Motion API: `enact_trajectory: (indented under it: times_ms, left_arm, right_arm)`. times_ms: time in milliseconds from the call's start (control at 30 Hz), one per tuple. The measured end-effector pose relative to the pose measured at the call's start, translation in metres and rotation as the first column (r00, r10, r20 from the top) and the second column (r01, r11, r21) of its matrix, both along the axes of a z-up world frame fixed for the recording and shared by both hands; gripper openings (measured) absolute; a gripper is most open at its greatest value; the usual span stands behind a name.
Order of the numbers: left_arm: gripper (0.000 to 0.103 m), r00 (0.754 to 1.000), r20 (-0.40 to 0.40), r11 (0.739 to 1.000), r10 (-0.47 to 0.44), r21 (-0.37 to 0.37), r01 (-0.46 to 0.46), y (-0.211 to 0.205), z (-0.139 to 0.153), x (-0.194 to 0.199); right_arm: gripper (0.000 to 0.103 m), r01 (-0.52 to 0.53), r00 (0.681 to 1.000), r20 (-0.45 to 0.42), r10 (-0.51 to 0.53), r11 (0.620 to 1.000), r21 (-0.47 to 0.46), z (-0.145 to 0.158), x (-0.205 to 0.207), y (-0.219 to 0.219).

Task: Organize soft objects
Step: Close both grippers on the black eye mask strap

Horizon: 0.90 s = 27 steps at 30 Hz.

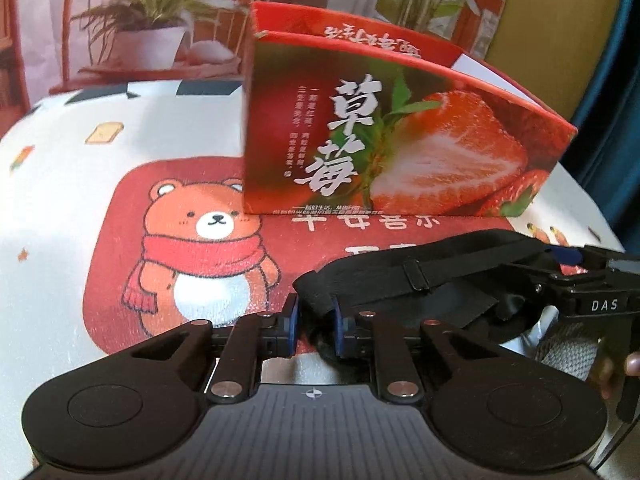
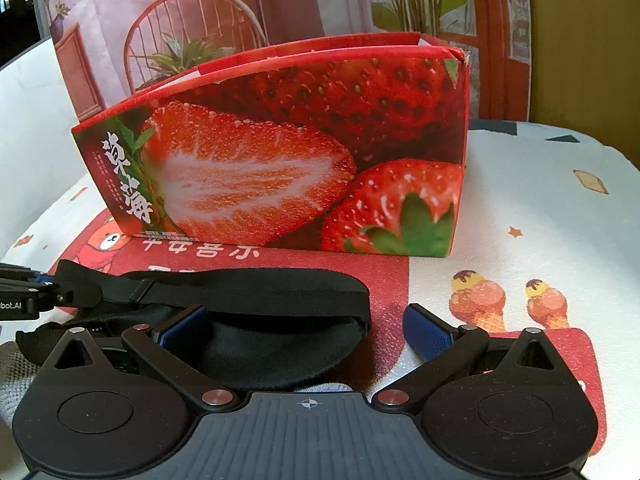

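A black sleep mask with an elastic strap lies on the printed table mat in front of a red strawberry box. My left gripper is shut on the left end of the mask's strap. In the right wrist view the mask lies between the wide-open blue pads of my right gripper, with its right end short of the right pad. The box stands open-topped just behind the mask. The right gripper's body shows at the right edge of the left wrist view.
The mat has a bear picture and ice cream prints. A grey knitted cloth lies under the right gripper. A backdrop with a chair and potted plants hangs behind the table.
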State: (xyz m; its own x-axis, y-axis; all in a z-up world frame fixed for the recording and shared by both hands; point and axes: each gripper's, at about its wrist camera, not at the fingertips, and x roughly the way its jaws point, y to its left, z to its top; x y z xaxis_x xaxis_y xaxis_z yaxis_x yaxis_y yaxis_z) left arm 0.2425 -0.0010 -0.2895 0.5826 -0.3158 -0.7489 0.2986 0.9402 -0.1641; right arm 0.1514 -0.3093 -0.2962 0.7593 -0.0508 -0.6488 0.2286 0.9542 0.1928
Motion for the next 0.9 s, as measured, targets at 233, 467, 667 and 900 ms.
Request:
enact_trajectory:
  times_ms: [233,467,667,900]
  left_arm:
    - [0.018,1.0,0.006,1.0,-0.007,0.004,0.007,0.001,-0.002,0.0]
    - [0.019,1.0,0.007,1.0,-0.012,0.007,0.012,0.0,-0.002,0.0]
    - [0.019,1.0,0.003,1.0,-0.011,-0.001,0.011,0.001,-0.002,0.001]
    - [0.02,1.0,-0.005,1.0,-0.01,-0.014,0.01,0.004,-0.002,0.002]
  right_arm:
    - [0.103,-0.001,0.999,-0.038,0.002,0.999,0.033,0.004,0.002,-0.003]
    - [0.103,0.006,0.996,-0.09,0.001,0.997,0.077,0.009,0.004,-0.006]
    - [0.103,0.003,0.995,-0.098,0.005,0.997,0.083,0.01,0.003,-0.007]
    - [0.103,-0.001,0.996,-0.093,0.011,0.995,0.098,0.01,-0.002,-0.009]
